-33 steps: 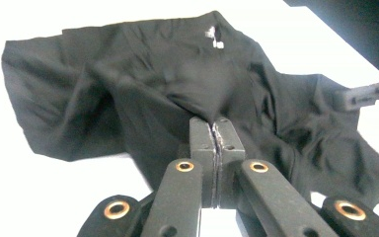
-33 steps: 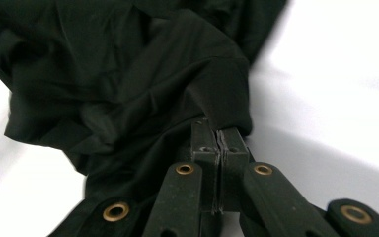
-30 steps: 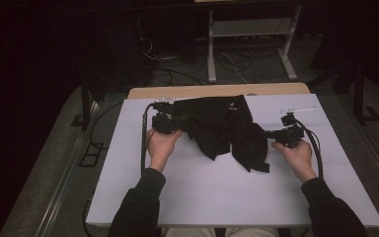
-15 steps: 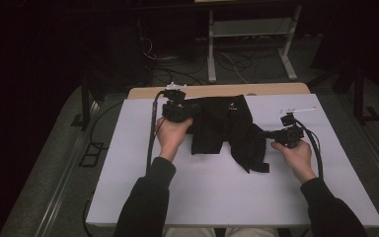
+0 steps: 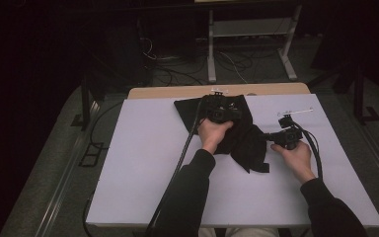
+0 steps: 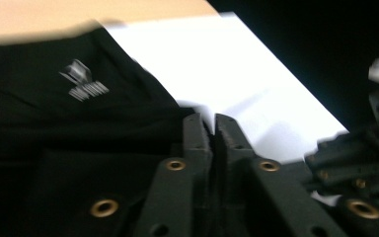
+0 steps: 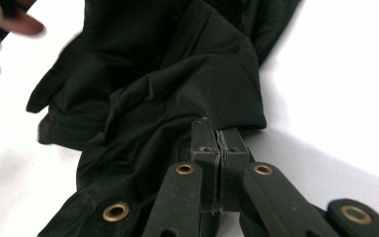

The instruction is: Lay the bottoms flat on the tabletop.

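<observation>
a black garment [image 5: 237, 136] lies crumpled on the white table [image 5: 143, 163], in the upper middle of the high view, its far edge near the bare wooden strip [image 5: 177, 92] along the back of the table. the left hand-held gripper [image 5: 220, 114] sits over the upper part of the cloth, just above centre of the frame, with the left hand [image 5: 214, 134] behind it and a black cable [image 5: 185, 153] trailing down along the sleeve. in the left gripper view its jaws have just been opening and stand a narrow slit apart; no cloth shows between the tips, though the garment [image 6: 64, 128] with a small pale logo [image 6: 83, 81] lies at the left of that frame and white table to the right. the right hand-held gripper [image 5: 276, 137] is at the right of centre in the high view, at the right edge of the cloth, held by the right hand [image 5: 296, 157]. in the right gripper view its jaws are pressed together on a bunched fold of the garment [image 7: 177, 98], which spreads up and to the left from the tips across the white surface; blurred fingers [image 7: 10, 22] show in the upper left corner of that frame.
</observation>
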Demonstrator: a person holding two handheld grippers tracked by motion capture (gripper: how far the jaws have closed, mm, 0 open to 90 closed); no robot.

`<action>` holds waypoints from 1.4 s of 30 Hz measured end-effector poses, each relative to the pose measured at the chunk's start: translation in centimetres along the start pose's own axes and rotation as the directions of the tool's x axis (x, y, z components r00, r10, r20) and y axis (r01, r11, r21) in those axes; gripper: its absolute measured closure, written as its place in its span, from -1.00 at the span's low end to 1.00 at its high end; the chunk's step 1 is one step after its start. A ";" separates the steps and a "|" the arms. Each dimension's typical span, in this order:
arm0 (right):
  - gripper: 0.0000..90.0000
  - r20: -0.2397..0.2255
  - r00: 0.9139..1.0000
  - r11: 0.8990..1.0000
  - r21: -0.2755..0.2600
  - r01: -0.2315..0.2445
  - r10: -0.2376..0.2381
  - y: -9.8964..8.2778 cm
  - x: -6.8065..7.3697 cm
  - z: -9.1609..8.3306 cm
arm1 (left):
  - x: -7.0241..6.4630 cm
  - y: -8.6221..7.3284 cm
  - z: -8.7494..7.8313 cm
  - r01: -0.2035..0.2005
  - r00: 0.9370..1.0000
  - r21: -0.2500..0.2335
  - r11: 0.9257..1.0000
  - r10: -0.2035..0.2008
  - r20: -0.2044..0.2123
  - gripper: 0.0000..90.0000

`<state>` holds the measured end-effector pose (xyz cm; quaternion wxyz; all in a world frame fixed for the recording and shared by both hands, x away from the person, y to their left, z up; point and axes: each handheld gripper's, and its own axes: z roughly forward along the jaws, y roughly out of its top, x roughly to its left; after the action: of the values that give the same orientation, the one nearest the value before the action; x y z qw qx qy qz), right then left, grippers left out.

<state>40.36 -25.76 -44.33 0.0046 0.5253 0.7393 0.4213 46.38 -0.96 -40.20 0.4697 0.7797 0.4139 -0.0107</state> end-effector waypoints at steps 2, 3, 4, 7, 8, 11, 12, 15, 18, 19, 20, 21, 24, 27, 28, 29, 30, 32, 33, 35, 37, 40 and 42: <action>0.95 0.002 1.000 1.000 -0.006 -0.008 0.008 0.0 -0.4 -0.2 | 0.2 -0.2 -0.6 -0.031 0.999 0.016 0.999 0.031 -0.019 0.51; 0.95 0.002 1.000 1.000 -0.011 -0.013 0.013 0.0 -0.5 -0.3 | 0.2 -0.2 -0.6 -0.031 0.999 0.016 0.999 0.031 -0.019 0.39; 0.95 0.001 1.000 1.000 -0.013 -0.021 0.021 0.0 -0.7 -0.4 | 0.6 -0.2 -1.8 -0.033 0.999 0.010 0.999 0.033 -0.026 0.32; 0.95 -0.013 0.999 0.999 -0.028 -0.045 0.045 -0.1 -1.0 -0.6 | 1.2 -0.3 -4.1 -0.035 0.998 -0.012 0.999 0.035 -0.047 0.16; 0.95 -0.013 0.999 0.999 -0.028 -0.045 0.045 -0.1 -1.0 -0.6 | 1.2 -0.3 -4.1 -0.035 0.998 -0.012 0.999 0.035 -0.047 0.13; 0.95 -0.019 0.998 0.997 -0.034 -0.064 0.064 -0.1 -1.2 -0.6 | 2.6 -1.4 -7.7 -0.033 0.998 -0.054 0.998 0.029 -0.064 0.03; 0.95 -0.020 0.998 0.997 -0.035 -0.068 0.067 -0.1 -1.3 -0.6 | 2.9 -1.8 -8.3 -0.032 0.997 -0.056 0.998 0.028 -0.068 -0.01; 0.95 -0.021 0.997 0.997 -0.036 -0.069 0.068 -0.1 -1.2 -0.6 | 4.1 -3.6 -9.8 -0.016 0.996 -0.047 0.999 0.012 -0.083 -0.08; 0.95 -0.019 0.997 0.997 -0.036 -0.069 0.068 -0.1 -1.2 -0.5 | 5.4 -5.7 -10.4 0.010 0.998 -0.026 1.000 -0.011 -0.066 -0.09; 0.95 -0.020 0.997 0.997 -0.035 -0.069 0.069 -0.1 -1.2 -0.5 | 5.7 -6.3 -10.3 0.021 0.998 -0.017 1.000 -0.022 -0.054 -0.10; 0.95 -0.020 0.997 0.997 -0.035 -0.069 0.069 -0.1 -1.2 -0.5 | 5.7 -6.3 -10.3 0.021 0.998 -0.017 1.000 -0.022 -0.054 -0.11; 0.95 -0.018 0.998 0.997 -0.036 -0.068 0.067 -0.1 -1.2 -0.4 | 6.1 -7.3 -9.9 0.026 0.999 0.005 1.000 -0.026 -0.036 -0.12; 0.95 -0.018 0.997 0.997 -0.033 -0.071 0.070 -0.1 -1.2 -0.4 | 6.1 -7.9 -9.3 0.023 1.000 0.019 1.000 -0.023 -0.012 -0.13; 0.95 -0.016 0.997 0.997 -0.031 -0.071 0.071 -0.1 -1.3 -0.3 | 5.4 -8.4 -7.5 -0.025 1.000 0.077 0.997 0.025 0.002 -0.11; 0.95 -0.015 0.997 0.997 -0.032 -0.070 0.069 -0.1 -1.3 -0.4 | 5.0 -8.6 -6.5 -0.049 0.998 0.126 0.991 0.054 -0.030 0.04; 0.95 -0.015 0.998 0.997 -0.033 -0.069 0.069 -0.2 -1.4 -0.4 | 5.0 -8.7 -6.2 -0.049 0.998 0.139 0.989 0.054 -0.035 0.22; 0.95 -0.014 0.998 0.997 -0.034 -0.069 0.068 -0.2 -1.4 -0.5 | 5.1 -8.8 -6.1 -0.037 0.998 0.148 0.988 0.044 -0.046 0.46; 0.95 -0.015 0.997 0.997 -0.033 -0.072 0.071 -0.2 -1.5 -0.6 | 5.5 -8.6 -6.6 0.009 0.999 0.123 0.992 -0.003 -0.049 0.82; 0.95 -0.015 0.997 0.997 -0.035 -0.073 0.073 -0.2 -1.5 -0.6 | 5.6 -8.5 -7.1 0.016 0.998 0.108 0.994 -0.010 -0.055 0.90; 0.95 -0.015 0.997 0.997 -0.040 -0.073 0.072 -0.2 -1.6 -0.7 | 5.7 -8.3 -7.5 0.013 0.998 0.101 0.995 -0.008 -0.057 0.91; 0.95 -0.014 0.997 0.996 -0.044 -0.079 0.078 -0.1 -1.8 -0.8 | 5.8 -7.9 -9.5 0.033 0.999 0.092 0.995 -0.029 -0.044 0.91; 0.95 -0.008 0.997 0.996 -0.046 -0.077 0.077 0.0 -1.8 -0.7 | 5.9 -7.7 -12.0 0.051 0.998 0.085 0.995 -0.049 -0.026 0.91; 0.95 -0.004 0.998 0.997 -0.042 -0.070 0.070 0.2 -1.8 -0.5 | 6.0 -7.8 -13.5 0.077 0.997 0.089 0.993 -0.078 0.006 0.91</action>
<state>41.09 -27.44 -44.71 0.0002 0.5501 0.7114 0.4375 40.23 14.54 -40.78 0.4359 0.7831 0.4407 -0.0506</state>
